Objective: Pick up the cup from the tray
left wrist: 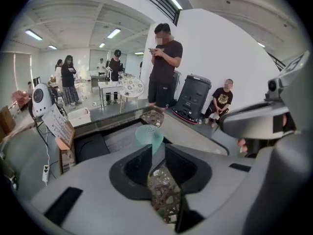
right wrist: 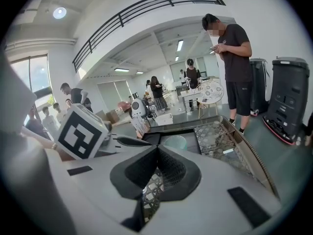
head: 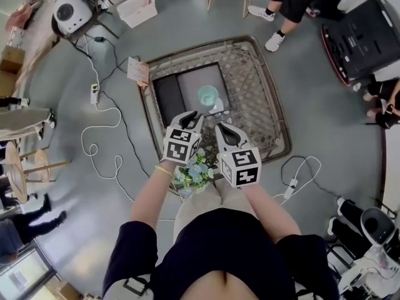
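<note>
Left gripper (head: 190, 116) jaws are seen narrowly parted, right gripper (head: 224, 130) jaws closed, both empty. Nothing is done yet: the cup (head: 207, 96) is left untouched on the tray (head: 187, 87).

The bottom of the cup (left wrist: 149, 135) is hidden behind the left gripper (left wrist: 155, 150). In the right gripper view, only the top of the cup (right wrist: 175, 142) peeks over the right gripper (right wrist: 156, 150). From the head view, the grippers cover part of the flowers (head: 195, 172). The top edge cuts off a person's (head: 294, 2) upper body. The print on the card (head: 137, 71) is too small to read.
</note>
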